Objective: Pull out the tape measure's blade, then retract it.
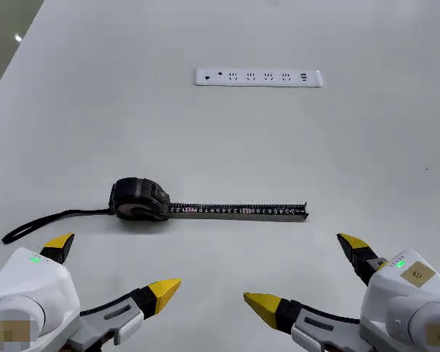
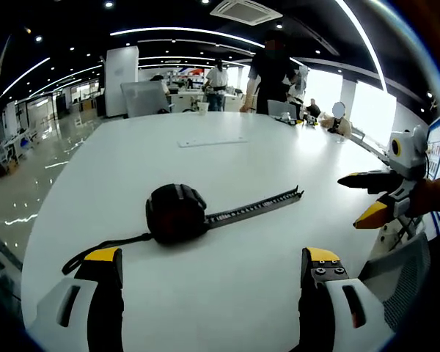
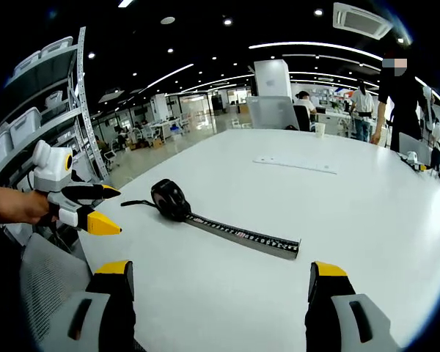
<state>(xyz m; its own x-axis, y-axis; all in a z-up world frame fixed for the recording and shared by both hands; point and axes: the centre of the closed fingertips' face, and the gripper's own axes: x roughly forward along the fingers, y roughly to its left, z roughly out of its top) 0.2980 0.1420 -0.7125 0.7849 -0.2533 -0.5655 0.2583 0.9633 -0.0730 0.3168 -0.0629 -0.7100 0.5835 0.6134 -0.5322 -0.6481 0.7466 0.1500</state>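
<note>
The left gripper [image 1: 117, 262] has its yellow-tipped fingers [image 1: 165, 287] spread wide and holding nothing. It hovers on the near side of the tape measure [image 1: 139, 199], apart from it. The right gripper [image 1: 298, 268] is spread just as wide and also holds nothing. It sits nearer than the tape measure and off toward the blade's free end.

The tape measure has a black, rounded case that lies on its side on the white tabletop [image 1: 352, 147]. Its blade [image 1: 238, 211] is drawn out and lies flat and straight, running from the case toward the right gripper's side. The blade is dark with pale markings and a small red patch close to the case, and it ends in a hook tip. A black wrist strap [image 1: 44, 224] trails from the opposite end of the case and curves along the tabletop on the left gripper's side. Only plain white tabletop lies between both sets of fingers and the tape measure.

Well beyond the tape measure, a white power strip [image 1: 258, 77] lies flat, roughly parallel to the blade. Farther still, in the left gripper view, people stand [image 2: 270, 70] at the far edge of the tabletop in an open office with ceiling lights.
</note>
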